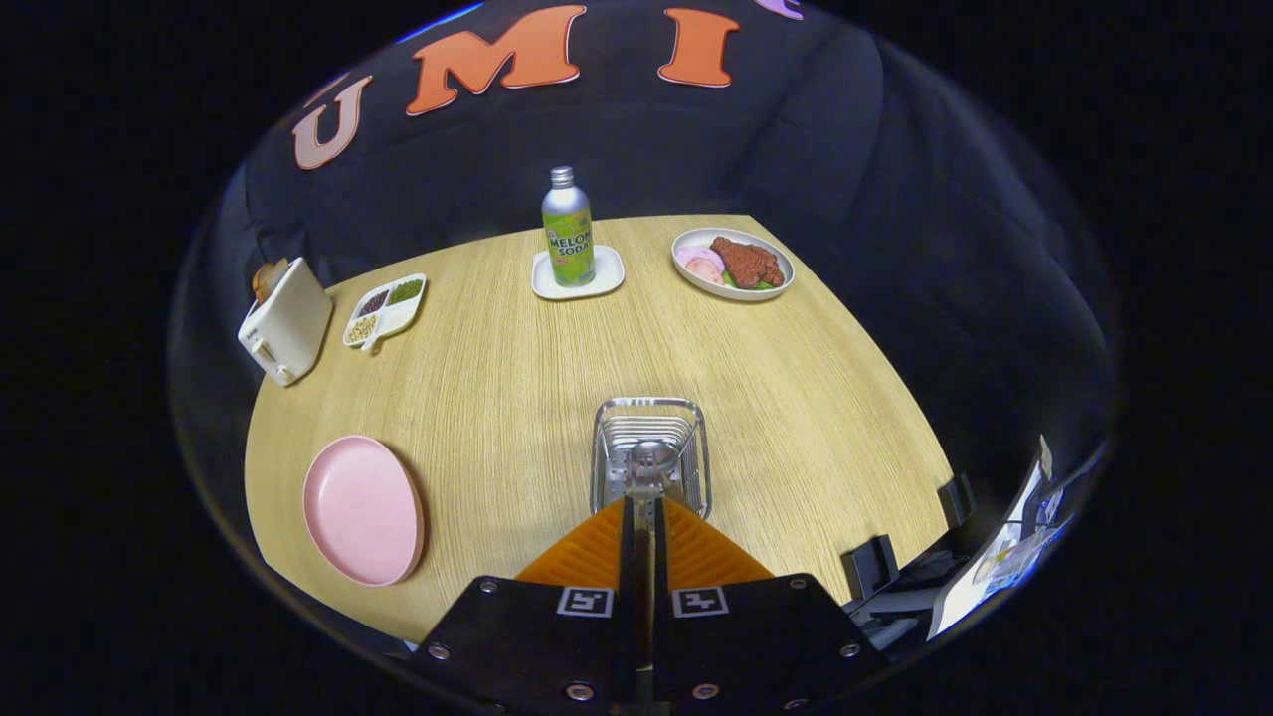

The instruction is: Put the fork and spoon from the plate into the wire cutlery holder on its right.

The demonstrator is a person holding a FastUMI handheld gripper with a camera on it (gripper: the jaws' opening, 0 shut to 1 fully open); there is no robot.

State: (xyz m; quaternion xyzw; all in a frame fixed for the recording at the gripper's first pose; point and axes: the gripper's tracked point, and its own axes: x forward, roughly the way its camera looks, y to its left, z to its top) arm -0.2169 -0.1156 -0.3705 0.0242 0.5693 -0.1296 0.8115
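The hand-held gripper (643, 512) is positioned directly above the chrome wire cutlery holder (650, 452), its orange fingers (597, 552) clamped on the handle of a metal spoon (651, 462) whose bowl sits inside the holder. The round pink plate (363, 509) lies bare on the counter (497, 368), left of the holder.

The gripper's (642, 507) orange fingers (696, 552) pinch a spoon (651, 462) handle, its bowl over the wire cutlery holder (650, 449).

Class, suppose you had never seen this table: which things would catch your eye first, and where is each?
First, the gripper, its orange fingers shut on a spoon whose bowl hangs over the wire cutlery holder just ahead. To the left of the fingers lies the bare pink plate. Beyond the holder, a green soda bottle stands on a white tray.
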